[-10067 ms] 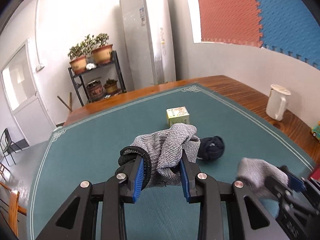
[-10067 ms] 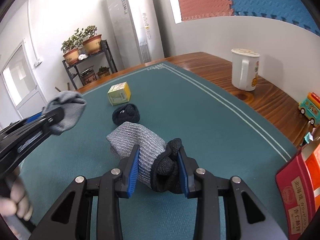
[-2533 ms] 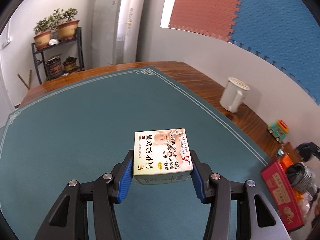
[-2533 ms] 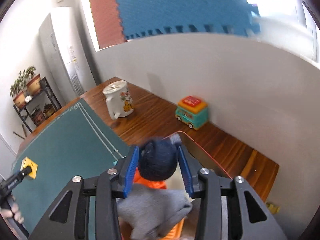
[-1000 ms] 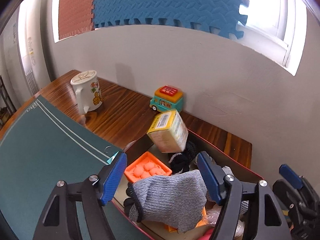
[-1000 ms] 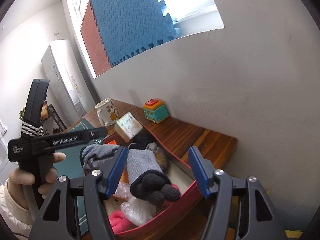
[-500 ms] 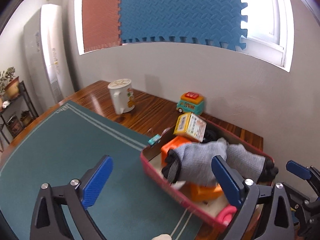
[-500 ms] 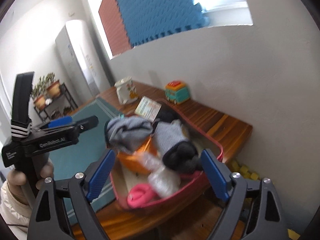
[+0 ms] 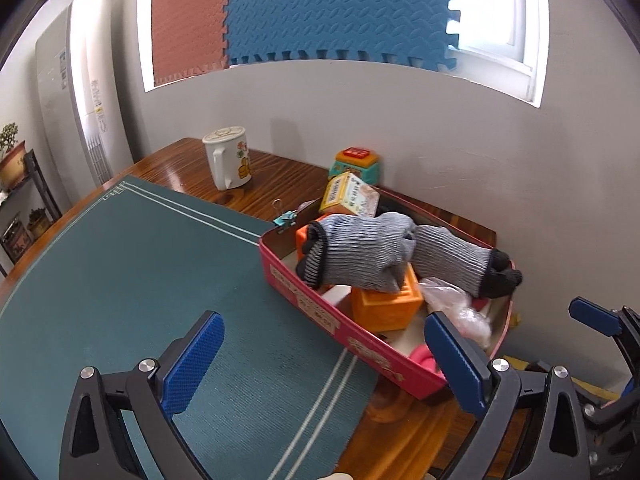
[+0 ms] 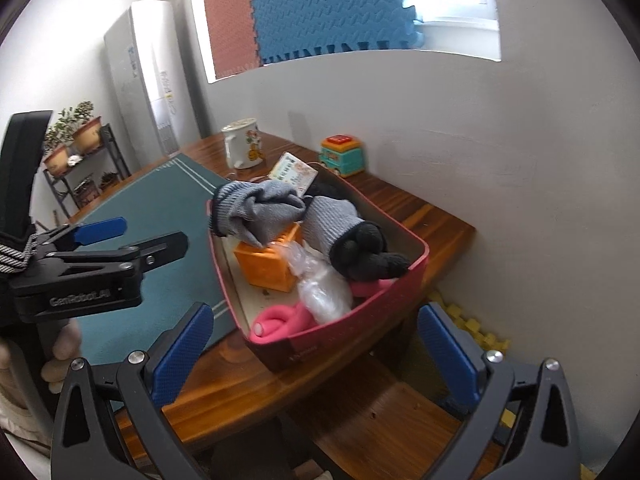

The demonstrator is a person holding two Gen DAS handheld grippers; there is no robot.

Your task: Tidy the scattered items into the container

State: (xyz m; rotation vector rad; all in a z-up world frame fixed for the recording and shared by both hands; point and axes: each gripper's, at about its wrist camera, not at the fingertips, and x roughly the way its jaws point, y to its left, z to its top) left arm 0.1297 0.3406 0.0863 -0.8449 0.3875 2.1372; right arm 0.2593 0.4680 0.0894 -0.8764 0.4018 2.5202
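Observation:
The red box (image 9: 320, 314) at the table's corner holds two grey socks (image 9: 360, 248) (image 9: 452, 258), a yellow carton (image 9: 350, 198), an orange block (image 9: 384, 308), a plastic bag and a pink item. My left gripper (image 9: 320, 340) hovers open over the green mat, short of the box, with nothing between its fingers. My right gripper (image 10: 316, 320) is back from the box's near end (image 10: 360, 328), its jaws opening and empty. The socks (image 10: 264, 208) (image 10: 332, 220) lie across the orange block (image 10: 264, 264). The left gripper (image 10: 136, 236) shows at the left of the right wrist view.
A white mug (image 9: 228, 158), a toy bus (image 9: 354, 164) and a binder clip (image 9: 286, 216) stand on the wood beyond the box. The wall is close behind. The green mat (image 9: 140, 272) spreads to the left. Yellow foam bits (image 10: 472, 328) lie on the floor past the table edge.
Both grippers have drawn back from the red box and their jaws have spread wider. The yellow carton and the socks stay in the box.

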